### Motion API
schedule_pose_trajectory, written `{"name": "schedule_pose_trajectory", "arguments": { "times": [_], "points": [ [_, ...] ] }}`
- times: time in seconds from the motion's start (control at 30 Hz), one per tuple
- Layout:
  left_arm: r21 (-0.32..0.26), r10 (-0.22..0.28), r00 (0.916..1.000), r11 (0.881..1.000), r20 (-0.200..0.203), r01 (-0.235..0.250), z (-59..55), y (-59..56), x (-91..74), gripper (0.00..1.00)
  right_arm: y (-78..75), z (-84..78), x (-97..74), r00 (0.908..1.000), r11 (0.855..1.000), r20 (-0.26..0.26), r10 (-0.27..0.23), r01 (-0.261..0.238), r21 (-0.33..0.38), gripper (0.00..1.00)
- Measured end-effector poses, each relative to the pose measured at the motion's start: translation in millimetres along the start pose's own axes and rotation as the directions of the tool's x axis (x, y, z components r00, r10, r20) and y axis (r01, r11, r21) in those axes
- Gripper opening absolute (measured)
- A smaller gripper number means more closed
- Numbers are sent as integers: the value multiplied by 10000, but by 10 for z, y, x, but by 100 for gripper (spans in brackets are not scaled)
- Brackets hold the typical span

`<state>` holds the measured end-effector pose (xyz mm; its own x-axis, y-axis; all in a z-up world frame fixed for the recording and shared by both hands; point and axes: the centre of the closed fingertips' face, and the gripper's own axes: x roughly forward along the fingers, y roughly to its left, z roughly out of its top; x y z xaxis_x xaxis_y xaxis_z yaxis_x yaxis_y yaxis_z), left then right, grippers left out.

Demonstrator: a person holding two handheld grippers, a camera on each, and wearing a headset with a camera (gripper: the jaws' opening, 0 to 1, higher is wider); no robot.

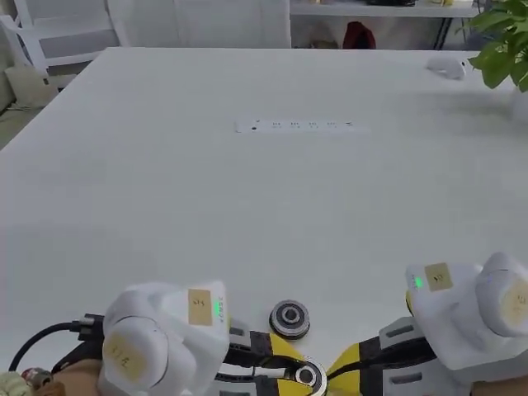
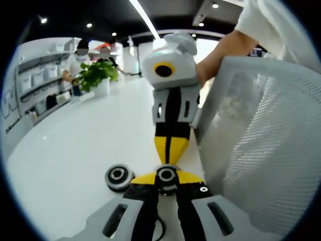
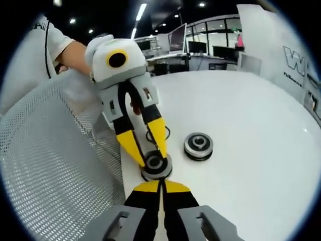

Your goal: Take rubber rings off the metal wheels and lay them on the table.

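Your left gripper (image 2: 166, 179) is clamped on a metal wheel (image 3: 156, 165), with one yellow tip on each side of it. Your right gripper (image 3: 160, 185) meets it head-on with its jaws pressed together and its tips touching the wheel's near edge. Whether they pinch anything there cannot be told. A second wheel (image 1: 289, 318) lies flat on the white table (image 1: 264, 206), just left of your left gripper's tips and apart from both tools
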<state>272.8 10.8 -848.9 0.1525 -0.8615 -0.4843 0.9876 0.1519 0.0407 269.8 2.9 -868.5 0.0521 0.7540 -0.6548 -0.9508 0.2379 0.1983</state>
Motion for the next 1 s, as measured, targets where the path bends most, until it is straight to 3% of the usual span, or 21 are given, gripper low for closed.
{"name": "schedule_pose_trajectory", "arguments": {
  "times": [0.03, 0.1, 0.27, 0.37, 0.43, 0.5, 0.53, 0.57, 0.63, 0.7, 0.77, 0.9, 1.0],
  "points": [
    [78, 16, 10000, 10000, -18, -16, 0, -3, 0, 13, -10, -5, -1, 9999, 9961, 103, 58, -67, 879, 0],
    [139, 41, 10000, 9999, -46, -41, 1, -5, 2, 13, -36, -7, -12, 9994, 9861, 326, 115, -167, 1653, 0],
    [115, 93, 9999, 9999, -110, -92, 1, -2, 3, 13, -34, 35, -74, 9948, 9492, 981, 269, -562, 3096, 0],
    [108, 86, 9999, 9999, -95, -85, 0, -1, 2, 13, -64, 69, -116, 9900, 9196, 1396, 211, -739, 3858, 0],
    [115, 79, 9999, 9999, -103, -78, 0, 0, 2, 13, -60, 96, -126, 9830, 8890, 1811, 309, -1099, 4446, 0],
    [118, 83, 9999, 9999, -104, -82, -1, 1, 3, 13, -74, 55, -116, 9834, 8892, 1789, 320, -1097, 4442, 0],
    [110, 83, 9999, 9999, -105, -82, -1, 1, 3, 13, -65, 72, -114, 9807, 8817, 1921, 353, -1210, 4560, 0],
    [113, 85, 9999, 9999, -113, -84, -1, 1, 3, 13, -48, 105, -124, 9759, 8608, 2134, 462, -1473, 4872, 0],
    [116, 87, 9999, 9999, -119, -86, -1, 0, 3, 13, -59, 85, -122, 9770, 8613, 2086, 439, -1428, 4876, 0],
    [139, 88, 9999, 9999, -111, -87, -2, -2, 3, 13, -42, 107, -118, 9734, 8453, 2231, 522, -1620, 5092, 0],
    [138, 79, 9999, 9999, -86, -78, 1, -6, 5, 13, -28, 114, -113, 9726, 8418, 2255, 575, -1686, 5127, 0],
    [184, 105, 9999, 9998, -102, -103, 2, -7, 7, 13, -15, 128, -111, 9688, 8195, 2388, 667, -1897, 5408, 0],
    [191, 91, 9999, 9998, -103, -89, 4, -12, 11, 14, 1, 136, -106, 9682, 8137, 2390, 739, -1971, 5468, 0]
  ]
}}
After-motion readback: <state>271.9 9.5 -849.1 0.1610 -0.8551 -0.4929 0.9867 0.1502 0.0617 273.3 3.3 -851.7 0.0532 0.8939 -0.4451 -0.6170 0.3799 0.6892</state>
